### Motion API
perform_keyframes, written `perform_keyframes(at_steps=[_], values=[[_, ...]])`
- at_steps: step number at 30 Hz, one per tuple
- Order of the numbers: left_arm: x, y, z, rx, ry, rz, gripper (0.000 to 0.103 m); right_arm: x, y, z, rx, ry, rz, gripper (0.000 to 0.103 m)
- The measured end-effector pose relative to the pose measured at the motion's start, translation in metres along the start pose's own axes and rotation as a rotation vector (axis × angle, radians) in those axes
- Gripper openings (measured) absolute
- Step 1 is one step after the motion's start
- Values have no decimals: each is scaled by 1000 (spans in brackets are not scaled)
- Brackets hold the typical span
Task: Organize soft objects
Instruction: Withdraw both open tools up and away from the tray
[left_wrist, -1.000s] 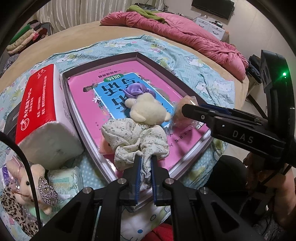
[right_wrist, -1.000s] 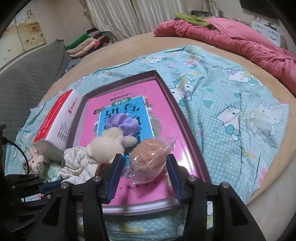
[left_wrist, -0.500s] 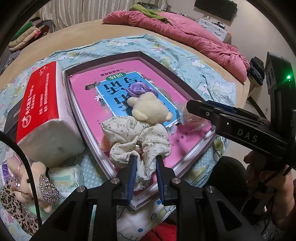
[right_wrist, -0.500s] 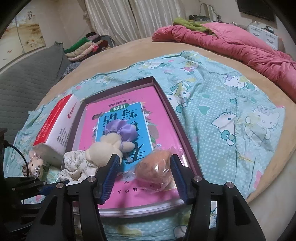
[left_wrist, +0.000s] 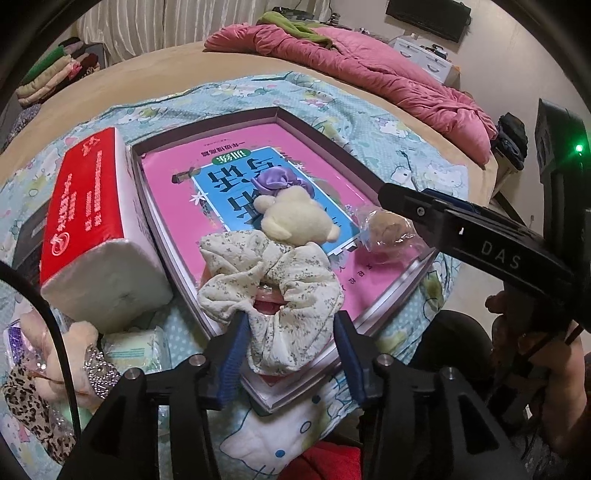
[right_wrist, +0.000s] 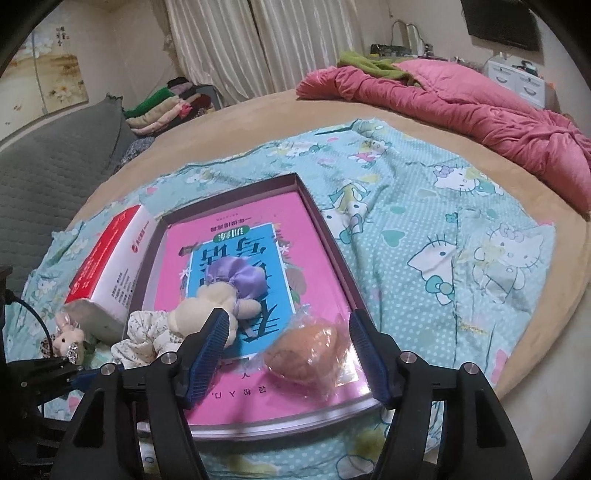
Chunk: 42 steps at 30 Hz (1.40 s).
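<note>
A shallow box (left_wrist: 321, 138) lined with a pink and blue cover lies on the bed; it also shows in the right wrist view (right_wrist: 321, 218). In it are a cream floral scrunchie (left_wrist: 269, 284), a cream plush bear with a purple bow (left_wrist: 295, 218) and a tan soft ball in clear wrap (left_wrist: 388, 232). My left gripper (left_wrist: 291, 350) is open, its jaws on either side of the scrunchie's near end. My right gripper (right_wrist: 291, 354) is open just in front of the wrapped ball (right_wrist: 306, 350); its arm crosses the left wrist view.
A red and white tissue pack (left_wrist: 92, 221) stands left of the box. A small rabbit plush with a sparkly bow (left_wrist: 66, 354), a green packet (left_wrist: 133, 347) and a leopard-print item (left_wrist: 33, 410) lie at near left. A pink quilt (right_wrist: 461, 99) is far right.
My left gripper was shut on the scrunchie; its jaws have opened wide and let it rest in the box. My right gripper has drawn back from the wrapped ball.
</note>
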<state>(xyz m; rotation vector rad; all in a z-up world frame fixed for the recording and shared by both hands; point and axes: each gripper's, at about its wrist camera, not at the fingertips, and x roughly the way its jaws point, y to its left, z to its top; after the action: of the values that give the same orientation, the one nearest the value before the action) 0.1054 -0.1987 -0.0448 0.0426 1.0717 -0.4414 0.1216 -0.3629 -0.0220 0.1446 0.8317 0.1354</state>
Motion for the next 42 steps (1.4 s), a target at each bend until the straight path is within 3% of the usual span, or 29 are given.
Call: perform_keyframes(at_steps=[16, 32, 42], values=[[-28, -1, 2, 4, -54, 12, 69, -5, 2, 2, -1, -28, 7, 75], [-55, 5, 0, 8, -100, 126, 75, -17, 13, 5, -6, -49, 16, 78], [-72, 14, -3, -9, -120, 161, 82, -31, 32, 10, -51, -85, 33, 79]])
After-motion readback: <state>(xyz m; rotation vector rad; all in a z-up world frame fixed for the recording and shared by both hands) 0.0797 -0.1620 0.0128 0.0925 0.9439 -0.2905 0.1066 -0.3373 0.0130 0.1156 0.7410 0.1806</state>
